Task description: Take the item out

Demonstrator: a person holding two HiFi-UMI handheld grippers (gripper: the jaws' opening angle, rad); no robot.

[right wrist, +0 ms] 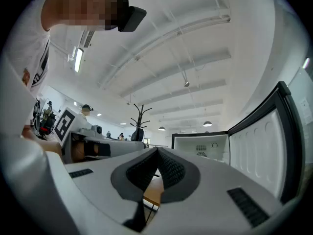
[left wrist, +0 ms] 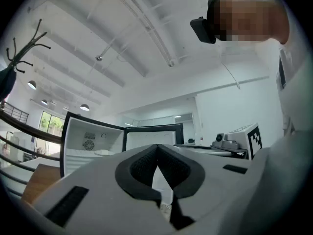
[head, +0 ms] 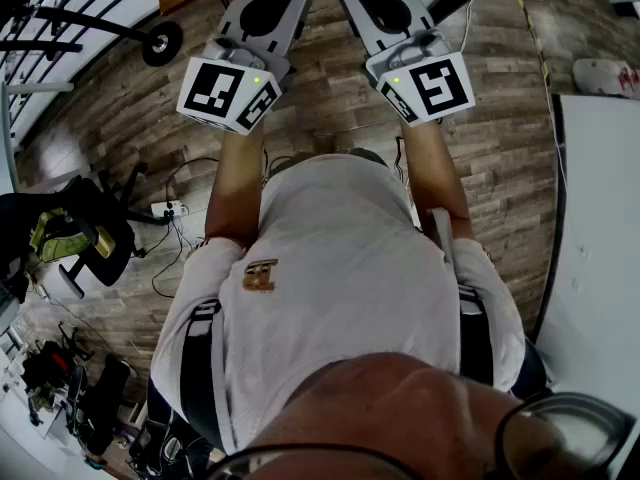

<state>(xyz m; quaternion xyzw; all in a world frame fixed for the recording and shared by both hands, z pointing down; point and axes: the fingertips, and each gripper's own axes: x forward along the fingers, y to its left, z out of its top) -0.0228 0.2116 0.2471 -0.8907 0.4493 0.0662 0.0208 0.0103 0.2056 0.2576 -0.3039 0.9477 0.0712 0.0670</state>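
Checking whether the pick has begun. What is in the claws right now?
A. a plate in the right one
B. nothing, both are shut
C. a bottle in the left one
B: the left claw and the right claw each have their tips meeting with nothing between them, facing the open fridge.

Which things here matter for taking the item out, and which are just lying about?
For the job:
- open fridge
- left hand-held gripper, shut and empty
- right hand-held gripper, shut and empty
- the item itself: can't make it out

Lying about:
- coat rack
- power strip on the floor
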